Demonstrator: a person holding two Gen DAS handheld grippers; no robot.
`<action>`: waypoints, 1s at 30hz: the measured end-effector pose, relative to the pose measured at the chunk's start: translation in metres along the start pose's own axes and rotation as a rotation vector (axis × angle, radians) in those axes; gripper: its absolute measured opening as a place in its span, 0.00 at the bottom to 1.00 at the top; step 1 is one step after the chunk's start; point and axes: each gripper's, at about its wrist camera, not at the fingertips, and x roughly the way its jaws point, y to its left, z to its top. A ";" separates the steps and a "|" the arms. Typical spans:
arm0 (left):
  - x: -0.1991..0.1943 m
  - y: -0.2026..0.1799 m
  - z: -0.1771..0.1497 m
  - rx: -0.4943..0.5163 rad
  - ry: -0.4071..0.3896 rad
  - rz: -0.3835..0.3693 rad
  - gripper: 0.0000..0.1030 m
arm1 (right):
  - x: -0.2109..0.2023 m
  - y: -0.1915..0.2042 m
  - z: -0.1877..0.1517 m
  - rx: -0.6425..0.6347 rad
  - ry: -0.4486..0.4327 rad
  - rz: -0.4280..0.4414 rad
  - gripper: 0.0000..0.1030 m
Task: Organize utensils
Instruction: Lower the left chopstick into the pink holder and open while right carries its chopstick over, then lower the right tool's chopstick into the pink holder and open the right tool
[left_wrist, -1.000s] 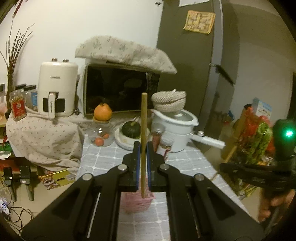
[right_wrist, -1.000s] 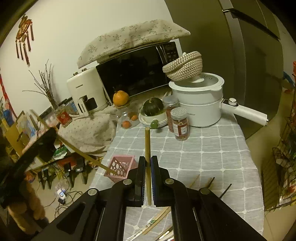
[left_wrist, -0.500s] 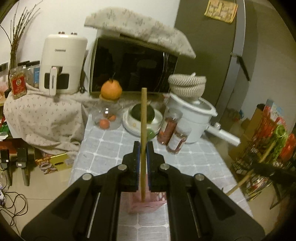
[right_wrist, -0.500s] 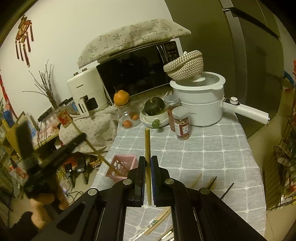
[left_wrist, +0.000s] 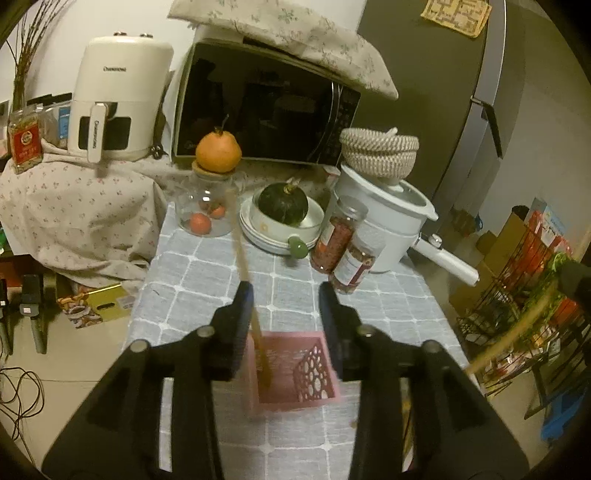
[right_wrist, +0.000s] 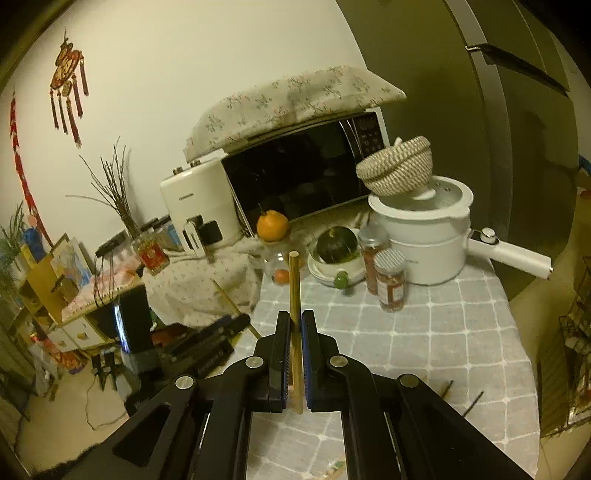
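Left claw (left_wrist: 286, 295) opening, its released chopstick (left_wrist: 245, 280) leaning into the pink basket (left_wrist: 295, 369) at lower centre of the table (left_wrist: 207, 266); right claw (right_wrist: 293, 325) clenched on an upright second chopstick (right_wrist: 294, 291).

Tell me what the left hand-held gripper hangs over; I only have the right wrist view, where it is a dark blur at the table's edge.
Observer: The left hand-held gripper is above a pink basket on the checked cloth.
Operator: Is its chopstick in the basket?
Observer: Yes, the chopstick stands tilted with its lower end inside.
Operator: Clamped?
Observer: No. The jaws are opening, and the chopstick lies by one finger with a wide gap to the other.
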 end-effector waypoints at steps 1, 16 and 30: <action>-0.002 0.001 0.001 -0.001 0.001 -0.003 0.41 | 0.001 0.002 0.004 0.003 -0.008 0.006 0.06; -0.034 0.037 -0.011 0.015 0.126 0.139 0.75 | 0.075 0.006 0.022 0.055 0.040 -0.015 0.06; -0.026 0.035 -0.019 0.014 0.192 0.157 0.79 | 0.142 -0.010 -0.005 0.127 0.190 -0.056 0.06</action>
